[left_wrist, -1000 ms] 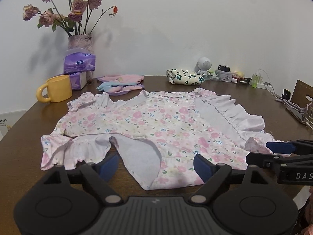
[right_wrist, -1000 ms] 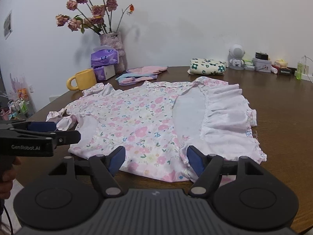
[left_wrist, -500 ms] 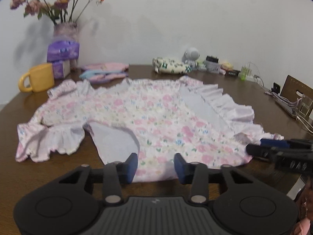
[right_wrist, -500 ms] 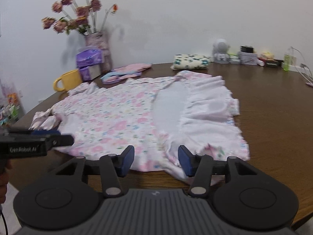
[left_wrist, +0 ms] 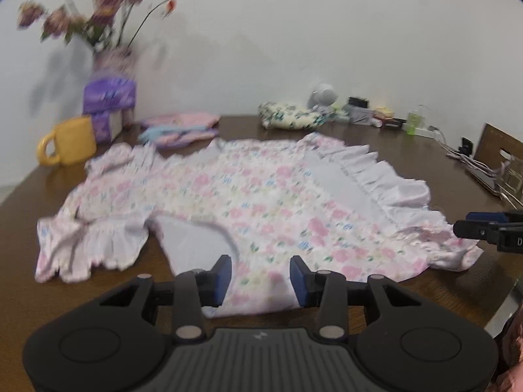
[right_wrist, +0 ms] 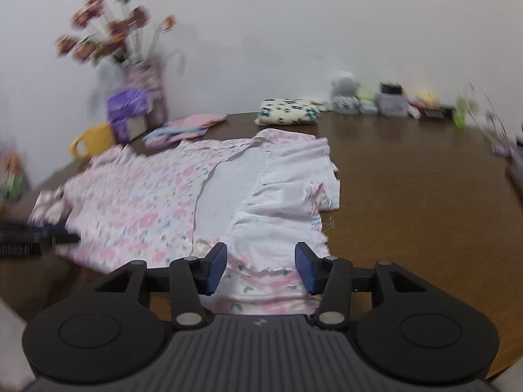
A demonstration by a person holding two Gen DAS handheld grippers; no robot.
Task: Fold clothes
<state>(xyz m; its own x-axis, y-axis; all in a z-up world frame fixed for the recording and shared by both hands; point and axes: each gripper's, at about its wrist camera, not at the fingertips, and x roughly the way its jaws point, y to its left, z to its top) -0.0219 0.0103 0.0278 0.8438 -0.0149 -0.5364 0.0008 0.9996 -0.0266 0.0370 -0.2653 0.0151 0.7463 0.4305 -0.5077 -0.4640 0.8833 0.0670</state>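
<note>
The left gripper [left_wrist: 260, 277] has its blue pads parted, with the near hem of the floral dress [left_wrist: 248, 205] lying between them. The right gripper [right_wrist: 260, 268] is likewise spread, straddling the hem at the white ruffled side. The dress lies flat on the brown wooden table [right_wrist: 408, 196], white frills at both side edges. Beyond it sit a yellow mug [left_wrist: 67, 145], a purple tissue pack [left_wrist: 109, 93], a blurred vase of roses [left_wrist: 94, 26] and a folded flowered cloth [right_wrist: 289, 112] near the wall
</note>
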